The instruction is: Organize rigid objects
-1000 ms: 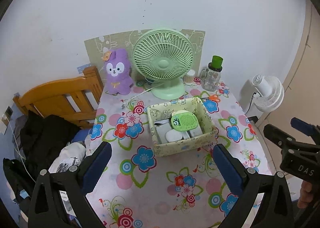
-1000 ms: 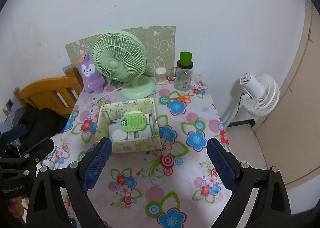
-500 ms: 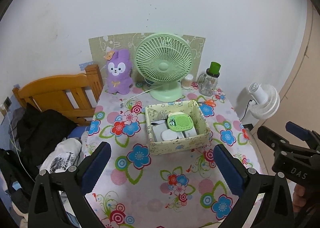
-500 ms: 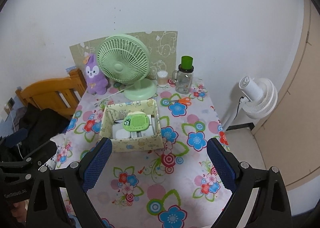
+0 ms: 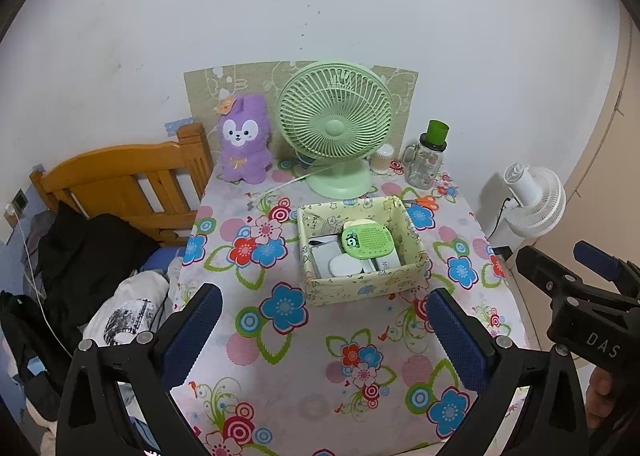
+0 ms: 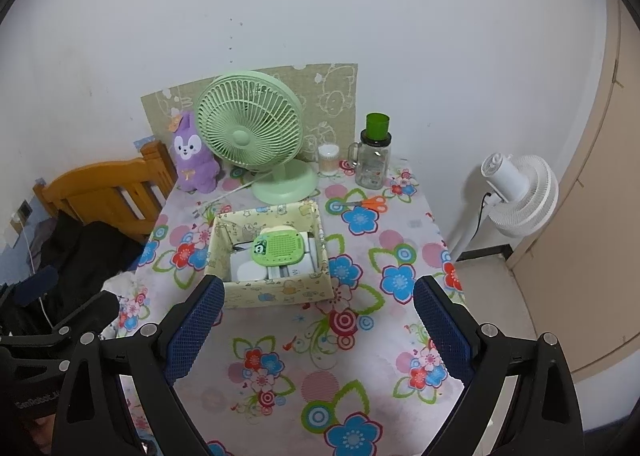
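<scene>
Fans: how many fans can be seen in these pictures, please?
2. A green desk fan stands at the back of the flowered table, behind the box. A white fan stands on the floor, right of the table. None seems hidden.

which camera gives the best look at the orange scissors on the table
The right wrist view: the orange scissors lie fully visible beside the box. In the left wrist view, only their handles peek past the box's far corner.

Box (image 6: pixel 276 292) beyond spread hand-held gripper (image 6: pixel 318 316)
</scene>
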The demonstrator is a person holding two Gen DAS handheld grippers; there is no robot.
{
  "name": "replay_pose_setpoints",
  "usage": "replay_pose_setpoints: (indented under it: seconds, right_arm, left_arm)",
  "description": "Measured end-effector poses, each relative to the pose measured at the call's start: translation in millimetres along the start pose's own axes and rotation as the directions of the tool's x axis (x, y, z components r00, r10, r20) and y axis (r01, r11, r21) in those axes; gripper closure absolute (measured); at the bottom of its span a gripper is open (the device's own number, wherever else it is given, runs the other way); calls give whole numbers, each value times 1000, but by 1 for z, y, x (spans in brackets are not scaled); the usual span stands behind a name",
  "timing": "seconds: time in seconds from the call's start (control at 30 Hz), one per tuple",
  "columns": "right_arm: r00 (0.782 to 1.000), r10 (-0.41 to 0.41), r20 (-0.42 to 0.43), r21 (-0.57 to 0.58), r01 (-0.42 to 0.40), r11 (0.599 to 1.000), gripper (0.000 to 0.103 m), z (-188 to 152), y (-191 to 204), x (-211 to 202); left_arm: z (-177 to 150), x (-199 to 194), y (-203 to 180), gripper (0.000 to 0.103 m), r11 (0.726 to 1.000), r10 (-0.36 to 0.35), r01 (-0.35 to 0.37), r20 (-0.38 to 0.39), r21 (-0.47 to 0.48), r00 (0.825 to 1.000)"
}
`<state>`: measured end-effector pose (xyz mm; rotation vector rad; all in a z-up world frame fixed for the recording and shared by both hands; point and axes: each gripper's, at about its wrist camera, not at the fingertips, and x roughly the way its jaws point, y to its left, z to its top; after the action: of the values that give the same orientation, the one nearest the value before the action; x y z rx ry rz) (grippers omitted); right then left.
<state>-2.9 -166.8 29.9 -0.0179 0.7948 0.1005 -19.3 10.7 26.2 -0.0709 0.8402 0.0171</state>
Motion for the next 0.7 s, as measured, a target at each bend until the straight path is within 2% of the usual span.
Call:
replay_pose_setpoints:
  seconds: [0.7]
  right_arm:
    - [1000, -22, 1, 33, 22, 999, 6, 0, -7, -1]
  left_arm:
    - [-1, -6, 0, 0, 998, 65, -65, 27, 8, 998]
